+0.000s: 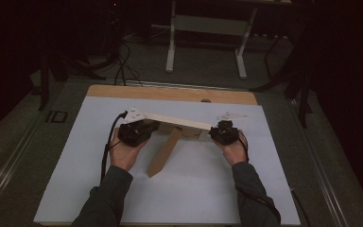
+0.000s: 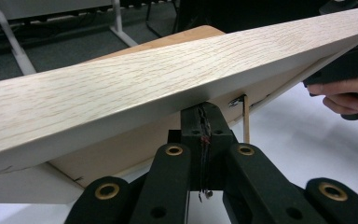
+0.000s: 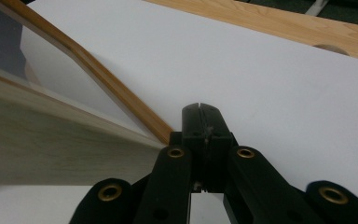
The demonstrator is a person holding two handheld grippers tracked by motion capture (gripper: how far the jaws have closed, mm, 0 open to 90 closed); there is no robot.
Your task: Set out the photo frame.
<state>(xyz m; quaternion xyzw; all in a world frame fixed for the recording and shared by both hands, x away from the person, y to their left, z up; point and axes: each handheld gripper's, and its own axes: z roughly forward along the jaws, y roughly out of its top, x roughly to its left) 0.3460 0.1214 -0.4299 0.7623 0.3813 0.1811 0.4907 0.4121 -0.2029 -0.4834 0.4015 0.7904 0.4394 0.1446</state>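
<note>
High view: both grippers, left (image 1: pixel 144 128) and right (image 1: pixel 219 131), jaws closed, flank the plank (image 1: pixel 175 120).

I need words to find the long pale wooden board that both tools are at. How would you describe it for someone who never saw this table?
Start at the white sheet covering the table. Near its middle, between the person's two hands, a long pale wood board runs from the left tool to the right tool. Unlike the darker brown board slanting down beneath it, it is light, straight-grained and raised off the sheet.
</note>
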